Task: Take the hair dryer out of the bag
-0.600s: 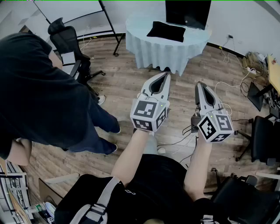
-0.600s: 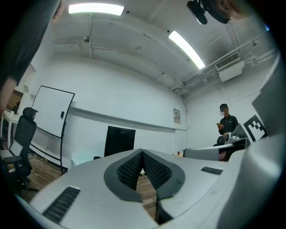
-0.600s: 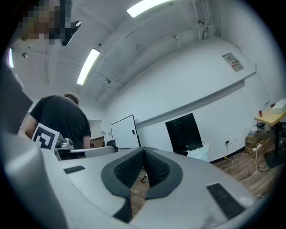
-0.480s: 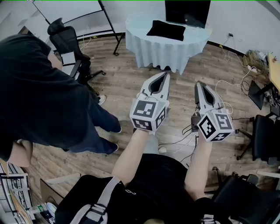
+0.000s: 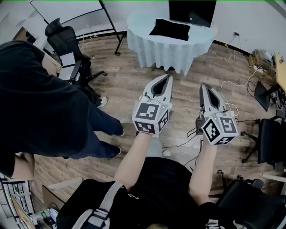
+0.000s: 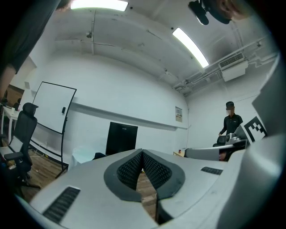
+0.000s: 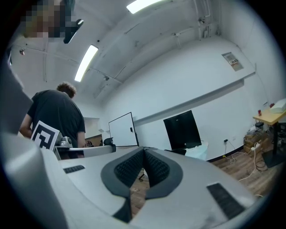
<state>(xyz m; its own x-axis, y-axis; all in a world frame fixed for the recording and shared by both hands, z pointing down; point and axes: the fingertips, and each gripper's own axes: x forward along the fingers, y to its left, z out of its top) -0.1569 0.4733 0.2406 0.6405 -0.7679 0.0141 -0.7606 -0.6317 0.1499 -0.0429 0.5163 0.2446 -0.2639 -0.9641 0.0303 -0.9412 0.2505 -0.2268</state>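
Note:
A flat black bag (image 5: 170, 30) lies on a round table (image 5: 165, 53) draped in pale blue cloth, far ahead of me across the wooden floor. No hair dryer shows; the bag hides whatever it holds. My left gripper (image 5: 170, 76) is held out level in mid-air, its jaws shut and empty. My right gripper (image 5: 203, 86) floats beside it, also shut on nothing. Both point toward the table and stay well short of it. The left gripper view has its closed tips (image 6: 142, 153) with the bag (image 6: 99, 156) small behind them. The right gripper view shows its closed tips (image 7: 144, 150).
Another person in dark clothes (image 5: 40, 103) stands close on my left. An office chair (image 5: 67, 40) and a whiteboard stand are at the back left. A black monitor (image 5: 192, 12) stands behind the bag. Cables (image 5: 232, 89) trail over the floor at right, by a black chair (image 5: 270, 143).
Both grippers hold their place, still shut. The person on the left has shifted slightly, and the head view has tipped a little.

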